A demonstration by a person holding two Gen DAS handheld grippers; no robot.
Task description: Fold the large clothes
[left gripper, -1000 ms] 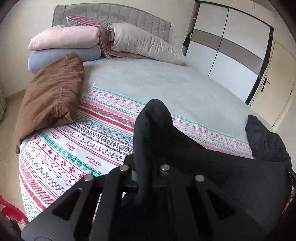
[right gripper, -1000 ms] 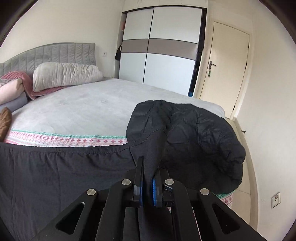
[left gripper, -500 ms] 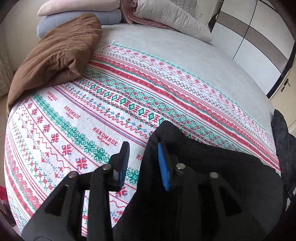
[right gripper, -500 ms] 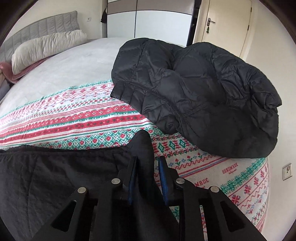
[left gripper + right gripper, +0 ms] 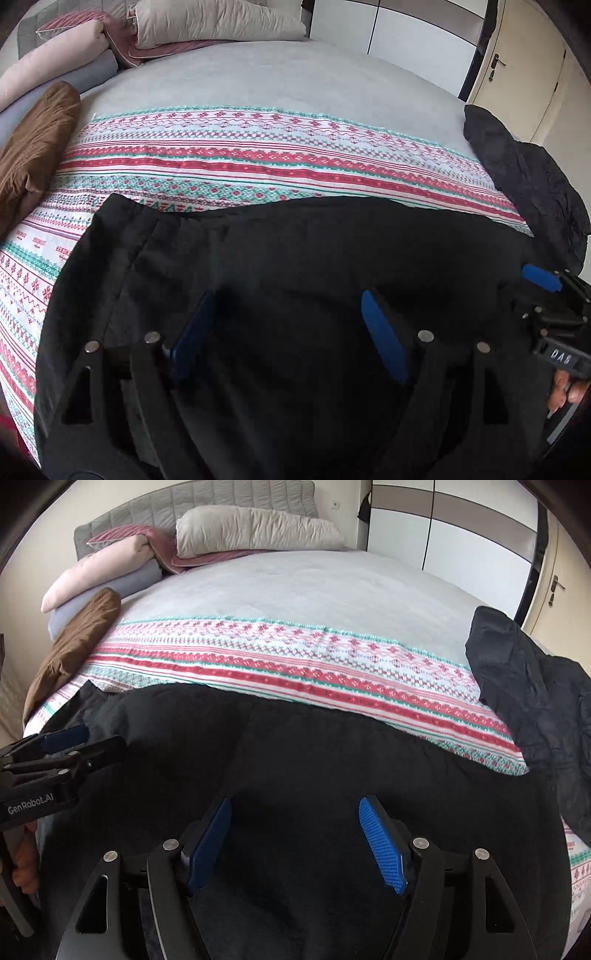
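Left wrist view: the left gripper [image 5: 284, 332] hangs over the black garment [image 5: 295, 258] with its jaws wide apart and nothing between them. The garment lies spread under and ahead of the jaws on the patterned blanket [image 5: 258, 155], its far edge running roughly straight across, well ahead of the tips. To the right of the jaws the right gripper [image 5: 543, 280] shows at the garment's right edge.

In the right wrist view the right gripper [image 5: 295, 834] also has its jaws spread, empty, above the same garment [image 5: 332, 757]. The left gripper [image 5: 66, 738] shows off to the left of these jaws, near the garment's left corner.

A second dark garment, a puffy jacket [image 5: 535, 686], lies crumpled beyond and right of the jaws at the bed's edge. A brown bundle [image 5: 33, 147] sits far left, with pillows [image 5: 255, 531] beyond at the headboard.

My reading: the task is early to midway. The black garment looks laid out flat, possibly with one fold done, though I cannot tell how many layers it has. Further folds to bring it down to a compact shape seem left, and the jacket appears untouched.
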